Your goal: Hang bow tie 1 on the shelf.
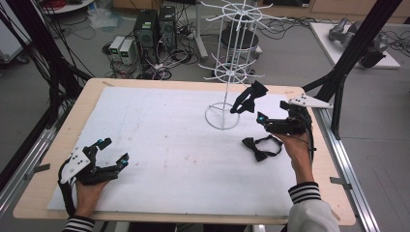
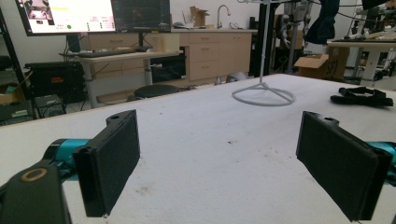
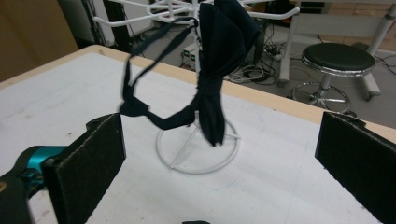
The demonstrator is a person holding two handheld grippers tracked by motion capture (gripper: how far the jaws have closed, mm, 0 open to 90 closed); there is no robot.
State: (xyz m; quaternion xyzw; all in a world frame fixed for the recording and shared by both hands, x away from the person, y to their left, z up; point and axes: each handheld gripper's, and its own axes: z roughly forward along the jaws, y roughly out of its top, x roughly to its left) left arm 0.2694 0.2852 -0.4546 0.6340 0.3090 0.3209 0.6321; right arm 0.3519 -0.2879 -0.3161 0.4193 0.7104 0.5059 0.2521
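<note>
A black bow tie [image 1: 248, 97] hangs by its strap from a lower arm of the white wire rack [image 1: 227, 72]; in the right gripper view this hanging bow tie [image 3: 219, 60] dangles over the rack's ring base [image 3: 196, 149]. My right gripper [image 1: 275, 116] is just right of it, open and holding nothing [image 3: 222, 135]. A second black bow tie [image 1: 261, 146] lies flat on the white sheet below that gripper, and it also appears far right in the left gripper view [image 2: 359, 96]. My left gripper [image 1: 115, 150] rests open near the front left, empty [image 2: 219, 126].
The white foam sheet [image 1: 164, 145] covers a wooden table [image 1: 87, 92]. Black frame posts [image 1: 353, 48] rise at the right back corner. A metal rail [image 1: 348, 164] runs along the right side. Computers and cables lie on the floor beyond.
</note>
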